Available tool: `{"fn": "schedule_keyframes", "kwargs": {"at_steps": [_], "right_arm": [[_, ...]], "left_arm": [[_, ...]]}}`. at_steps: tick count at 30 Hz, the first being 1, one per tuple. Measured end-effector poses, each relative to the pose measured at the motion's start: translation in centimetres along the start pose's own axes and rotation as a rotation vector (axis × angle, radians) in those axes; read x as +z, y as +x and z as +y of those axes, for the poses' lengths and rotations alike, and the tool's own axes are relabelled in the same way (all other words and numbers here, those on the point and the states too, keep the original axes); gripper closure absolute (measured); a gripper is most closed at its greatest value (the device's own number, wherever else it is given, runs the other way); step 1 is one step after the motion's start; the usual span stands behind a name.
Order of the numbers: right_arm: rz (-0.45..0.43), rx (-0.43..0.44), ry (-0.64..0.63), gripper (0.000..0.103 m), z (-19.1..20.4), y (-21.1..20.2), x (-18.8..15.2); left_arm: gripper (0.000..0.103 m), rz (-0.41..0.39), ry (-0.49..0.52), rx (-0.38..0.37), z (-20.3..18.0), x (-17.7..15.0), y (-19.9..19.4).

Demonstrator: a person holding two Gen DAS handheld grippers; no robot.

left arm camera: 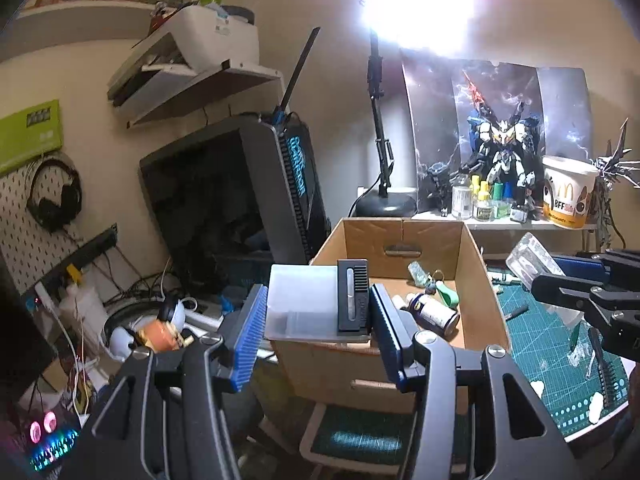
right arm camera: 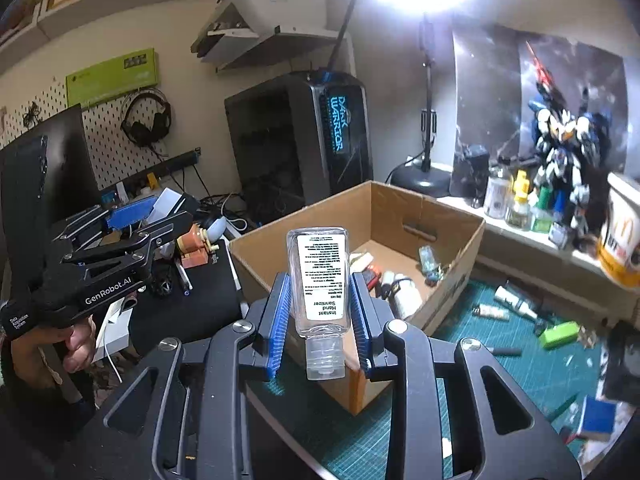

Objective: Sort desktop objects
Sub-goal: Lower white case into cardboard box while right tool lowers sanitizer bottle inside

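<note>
Left gripper [left arm camera: 318, 312] sits low in the centre of its own view, blue pads clamped on a frosted plastic case [left arm camera: 302, 304] with a black ribbed block [left arm camera: 353, 294] fixed to its right side; the case is held in front of the near-left corner of the cardboard box [left arm camera: 476, 280], which fills the middle of the frame; inside the box, toward the right, lie a dark bottle with a white label [left arm camera: 434, 314], a green-and-white piece [left arm camera: 447, 292] and a small clear packet [left arm camera: 418, 271]; at the right edge of this view the right gripper comes in above the green cutting mat [left arm camera: 536, 332], with a clear bottle between its fingers

Over to the right wrist view: right gripper [right arm camera: 322, 312] in the lower centre, jaws drawn in narrow and squeezing a clear hand sanitizer bottle [right arm camera: 322, 276]; the bottle hangs cap down, label facing the camera, in front of the near edge of the box; the box floor shows a clutter of small bottles and tubes; to the right of the box, on the mat, lie a white tube [right arm camera: 514, 300], a smaller tube [right arm camera: 490, 312] and a green block [right arm camera: 560, 334]; at the left of the frame a hand [right arm camera: 70, 344] grips the black handle of the left gripper, well apart from the sanitizer bottle
</note>
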State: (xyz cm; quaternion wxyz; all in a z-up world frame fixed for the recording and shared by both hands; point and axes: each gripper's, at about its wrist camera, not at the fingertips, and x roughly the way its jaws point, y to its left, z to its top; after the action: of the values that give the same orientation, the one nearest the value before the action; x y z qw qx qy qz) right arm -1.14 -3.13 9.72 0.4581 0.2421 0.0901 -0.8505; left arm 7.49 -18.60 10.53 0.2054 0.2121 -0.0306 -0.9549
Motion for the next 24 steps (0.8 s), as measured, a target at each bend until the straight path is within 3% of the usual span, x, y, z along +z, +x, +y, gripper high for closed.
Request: {"fn": "schedule_keyframes", "kwargs": {"at_steps": [6,11,24], "right_arm": [[0.017,-0.033,-0.068,0.076,0.0,1.5,2.5],[0.039,-0.013,-0.085,0.076,-0.6,3.3,4.3],[0.145,-0.037,-0.073,0.076,-4.8,11.1,7.5]], "left_arm": [[0.051,-0.003,0.068,-0.028,-1.0,2.3,2.3],[0.051,0.028,0.09,-0.068,-1.3,3.8,5.5],[0.051,0.128,0.189,-0.066,-3.0,6.6,14.4]]}}
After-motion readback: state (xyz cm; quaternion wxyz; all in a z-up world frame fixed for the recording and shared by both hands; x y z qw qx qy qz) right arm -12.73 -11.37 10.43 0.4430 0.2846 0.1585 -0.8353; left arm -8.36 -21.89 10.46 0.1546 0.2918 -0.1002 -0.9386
